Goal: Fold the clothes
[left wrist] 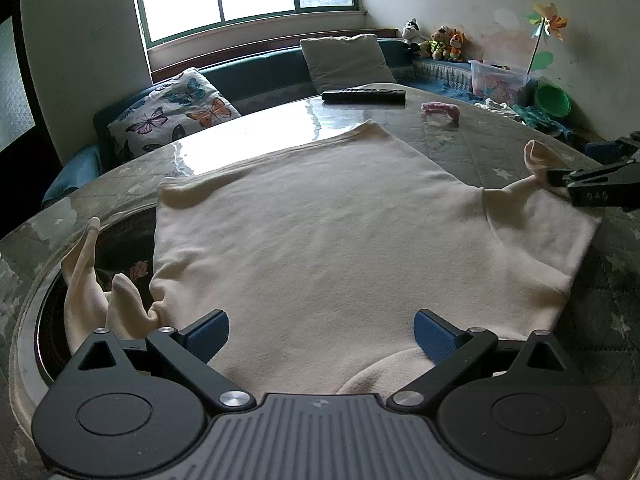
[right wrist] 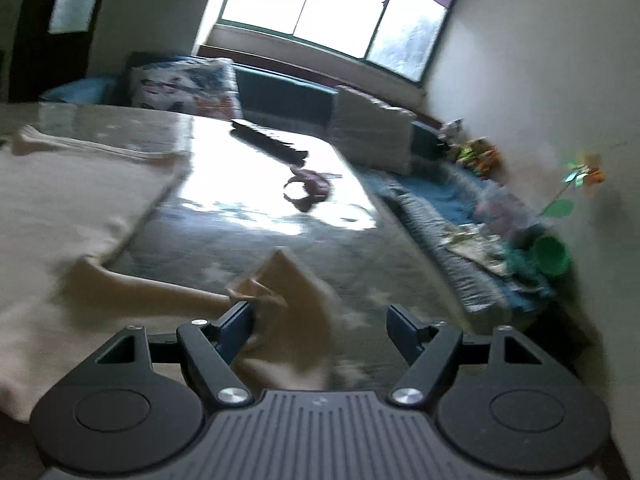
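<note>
A cream long-sleeved shirt (left wrist: 320,216) lies spread flat on the round table (left wrist: 248,136). My left gripper (left wrist: 322,334) hovers open over the shirt's near edge by the collar, with only flat cloth beneath its blue pads (left wrist: 208,334). The left sleeve (left wrist: 120,308) is bunched up beside the left finger. In the blurred right wrist view my right gripper (right wrist: 322,328) is open, and the right sleeve's cuff (right wrist: 280,292) lies between its fingers, against the left pad (right wrist: 240,328). From the left wrist view the right gripper (left wrist: 560,184) sits at that sleeve's raised cuff (left wrist: 538,156).
A black remote control (left wrist: 364,96) and a small pink item (left wrist: 440,109) lie at the table's far side. Cushions (left wrist: 176,112) line the bench behind. A plastic box (left wrist: 496,78), a green bucket (left wrist: 554,98) and soft toys (left wrist: 440,42) sit at the far right.
</note>
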Demonstrator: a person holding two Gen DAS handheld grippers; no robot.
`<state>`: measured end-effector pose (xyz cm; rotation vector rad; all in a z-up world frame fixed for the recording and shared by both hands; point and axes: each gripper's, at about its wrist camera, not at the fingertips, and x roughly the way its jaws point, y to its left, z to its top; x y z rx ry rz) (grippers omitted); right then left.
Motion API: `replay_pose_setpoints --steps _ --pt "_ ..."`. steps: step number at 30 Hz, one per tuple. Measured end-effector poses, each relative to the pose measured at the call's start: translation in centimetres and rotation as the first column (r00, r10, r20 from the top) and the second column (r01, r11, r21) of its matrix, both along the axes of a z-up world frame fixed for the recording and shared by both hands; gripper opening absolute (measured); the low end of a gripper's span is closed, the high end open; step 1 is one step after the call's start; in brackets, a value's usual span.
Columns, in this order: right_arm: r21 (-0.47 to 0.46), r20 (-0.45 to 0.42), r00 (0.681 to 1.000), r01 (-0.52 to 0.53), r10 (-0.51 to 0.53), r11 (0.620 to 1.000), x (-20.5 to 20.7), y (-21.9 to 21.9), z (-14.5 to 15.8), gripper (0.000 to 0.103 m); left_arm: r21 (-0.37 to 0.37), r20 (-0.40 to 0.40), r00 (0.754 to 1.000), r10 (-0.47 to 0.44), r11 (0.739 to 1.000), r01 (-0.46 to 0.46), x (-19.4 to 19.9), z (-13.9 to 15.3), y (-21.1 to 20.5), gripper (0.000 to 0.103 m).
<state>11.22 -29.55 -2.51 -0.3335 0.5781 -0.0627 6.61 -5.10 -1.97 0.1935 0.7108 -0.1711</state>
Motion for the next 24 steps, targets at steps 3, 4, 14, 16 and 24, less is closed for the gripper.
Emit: replay_pose_setpoints --steps 3,4,14,16,24 --pt "-0.016 0.009 0.999 0.034 -0.033 0.999 0.1 -1.2 -0.1 0.075 -0.001 0.0 1.0 0.001 1.0 -0.001 0.0 0.0 0.0 0.101" --pt "-0.02 0.01 0.999 0.04 -0.04 0.999 0.1 -1.4 -0.1 0.075 -0.001 0.0 1.0 0.001 1.0 -0.001 0.0 0.0 0.1 0.101" --pt "0.052 -0.001 0.992 0.129 -0.129 0.99 0.2 -4.0 0.2 0.074 -0.003 -0.002 1.0 0.002 1.0 -0.002 0.0 0.0 0.1 0.102" --pt "0.079 0.004 0.995 0.097 -0.097 0.992 -0.3 -3.7 0.6 0.073 -0.003 -0.002 1.0 0.002 1.0 -0.002 0.0 0.0 0.1 0.102" --pt "0.136 -0.009 0.996 -0.09 0.092 0.987 -1.5 -0.5 1.4 0.067 -0.006 -0.002 1.0 0.004 1.0 -0.004 0.0 -0.1 0.2 0.103"
